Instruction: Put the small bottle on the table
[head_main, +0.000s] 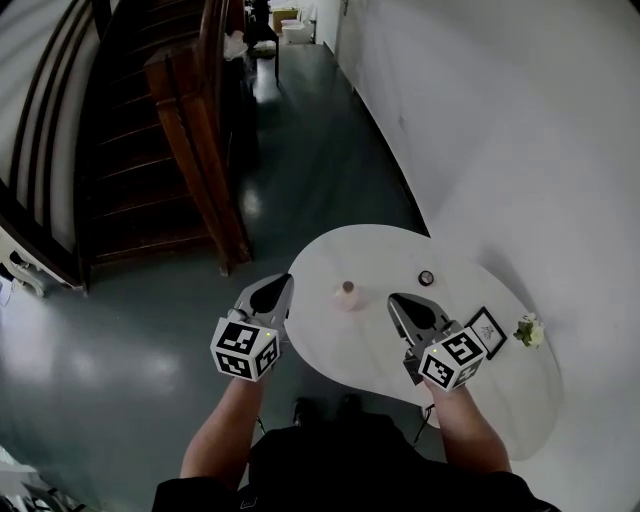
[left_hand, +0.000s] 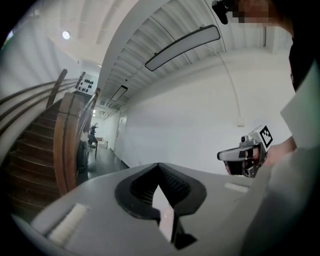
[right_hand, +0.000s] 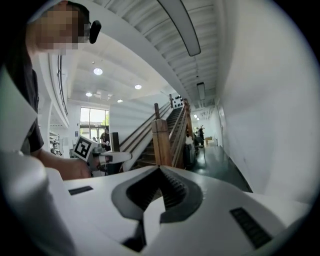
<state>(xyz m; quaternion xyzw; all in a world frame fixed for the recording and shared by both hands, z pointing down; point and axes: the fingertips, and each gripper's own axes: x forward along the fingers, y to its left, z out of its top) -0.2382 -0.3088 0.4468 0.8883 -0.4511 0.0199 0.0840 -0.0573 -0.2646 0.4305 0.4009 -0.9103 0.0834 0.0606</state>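
Small pale-pink bottle (head_main: 347, 293) stands upright on the white oval table (head_main: 380, 355), between the two grippers. Left grey gripper (head_main: 281, 285) closed, empty. Right grey gripper (head_main: 398, 301) closed, empty.

An indoor hallway in a larger building. A wooden staircase (head_main: 130, 170) climbs at ten o'clock. The dark glossy floor (head_main: 320, 170) runs toward twelve beside a white wall (head_main: 500, 130) at two.
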